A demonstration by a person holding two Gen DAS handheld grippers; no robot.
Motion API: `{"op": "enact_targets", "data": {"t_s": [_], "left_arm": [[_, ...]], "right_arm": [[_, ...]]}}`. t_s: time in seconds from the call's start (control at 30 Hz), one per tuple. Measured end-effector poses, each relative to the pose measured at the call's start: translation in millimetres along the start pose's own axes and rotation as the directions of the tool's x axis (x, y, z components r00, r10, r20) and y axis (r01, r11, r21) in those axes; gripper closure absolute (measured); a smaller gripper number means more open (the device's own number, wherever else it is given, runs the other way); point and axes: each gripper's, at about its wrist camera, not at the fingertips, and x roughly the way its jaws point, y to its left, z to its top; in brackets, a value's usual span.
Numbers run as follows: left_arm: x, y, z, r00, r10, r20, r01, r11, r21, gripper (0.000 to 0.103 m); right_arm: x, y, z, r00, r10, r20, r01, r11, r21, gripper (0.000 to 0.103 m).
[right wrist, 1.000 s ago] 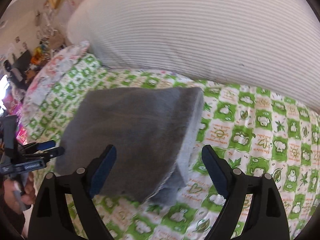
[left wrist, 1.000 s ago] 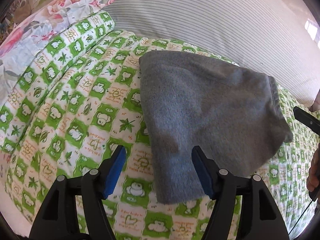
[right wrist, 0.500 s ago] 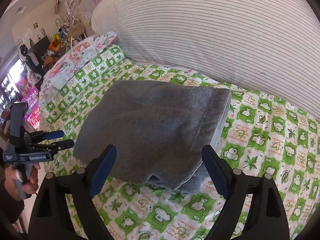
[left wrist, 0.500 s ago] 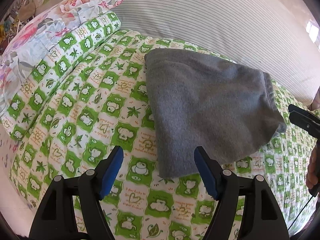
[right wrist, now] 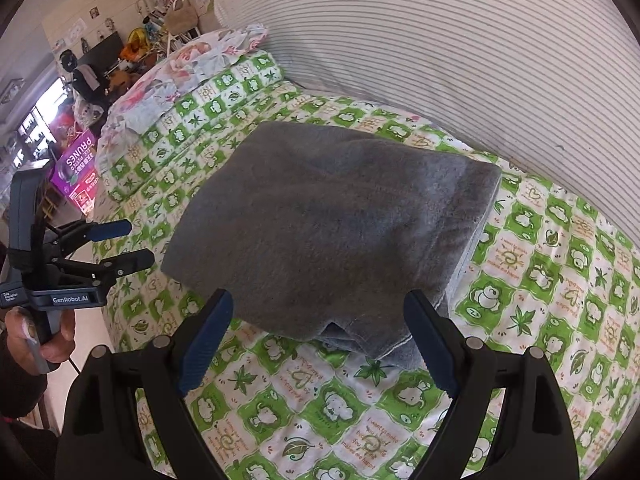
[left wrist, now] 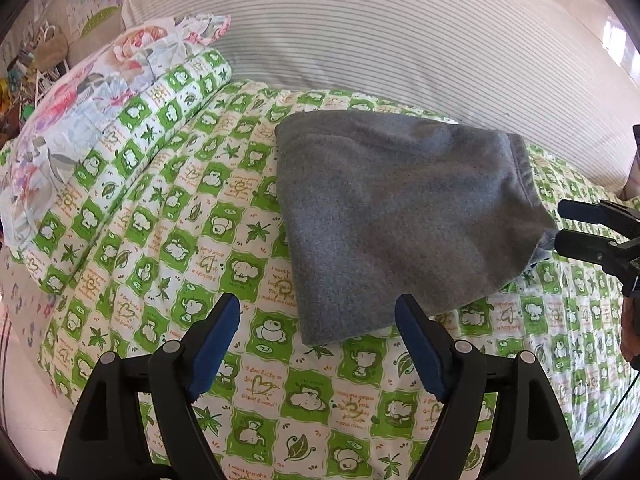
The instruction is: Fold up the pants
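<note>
Two grippers hover over the bed, neither holding anything. Folded grey pants [left wrist: 392, 220] lie on the green-checked quilt [left wrist: 160, 208], centre of both views. The left gripper [left wrist: 318, 344], at lower centre, is opening its jaws with only quilt between; the right gripper [right wrist: 318, 340] stands wide apart, clear of the cloth.

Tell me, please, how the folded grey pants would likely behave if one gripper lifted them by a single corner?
The folded grey pants look like soft fleece, so they would probably sag and unfold. Loose layers show at the near corner, so a corner pinch may catch only some. They lie on a quilted bedspread, so pushing would likely bunch them.
</note>
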Motion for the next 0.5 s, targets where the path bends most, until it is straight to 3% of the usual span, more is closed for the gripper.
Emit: {"op": "enact_targets", "data": {"t_s": [0.2, 0.5], "left_arm": [[-7.5, -7.2, 0.7, 1.0, 0.004, 0.018, -0.004, 1.0, 0.017, 0.022], [-11.8, -12.4, 2.9, 0.999, 0.026, 0.046, -0.028, 0.999, 0.04, 0.021]], "right_arm": [[-6.0, -0.5, -0.1, 0.999, 0.042, 0.014, -0.042, 0.999, -0.012, 0.015], [-10.0, -0.4, 2.8, 0.999, 0.03, 0.014, -0.029, 0.999, -0.045, 0.015]]}}
